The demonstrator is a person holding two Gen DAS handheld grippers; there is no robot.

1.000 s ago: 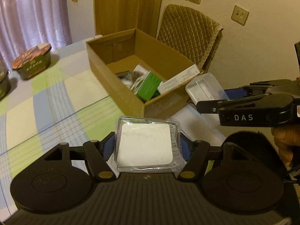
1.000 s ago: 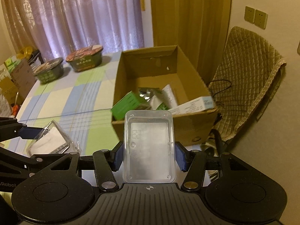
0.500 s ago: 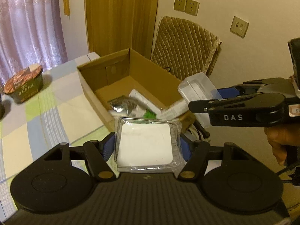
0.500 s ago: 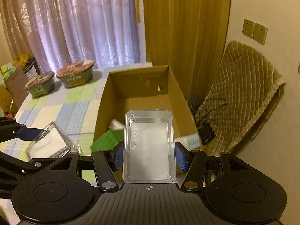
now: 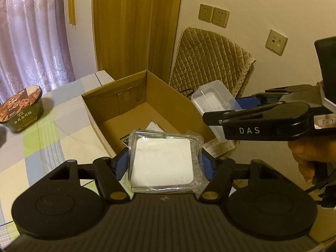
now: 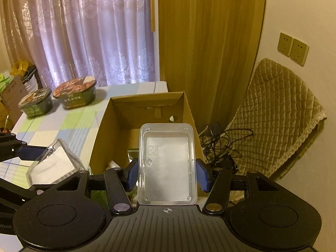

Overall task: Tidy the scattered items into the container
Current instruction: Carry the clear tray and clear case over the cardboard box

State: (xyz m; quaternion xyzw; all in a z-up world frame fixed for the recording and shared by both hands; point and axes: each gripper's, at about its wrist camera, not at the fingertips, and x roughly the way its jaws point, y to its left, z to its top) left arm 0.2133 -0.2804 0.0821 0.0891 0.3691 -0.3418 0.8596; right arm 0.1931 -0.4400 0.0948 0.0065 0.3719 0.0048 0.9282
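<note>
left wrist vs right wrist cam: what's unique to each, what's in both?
Left wrist only: the hand on the right gripper, a third wall socket.
Right wrist only: a second noodle bowl, tangled cables.
Both: cardboard box, white pad pack in the left gripper, clear tray, quilted chair.

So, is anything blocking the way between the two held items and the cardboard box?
Nothing visible. The box is open on top; the clear tray and the wrapped white pad are held near its front edge, side by side.
</note>
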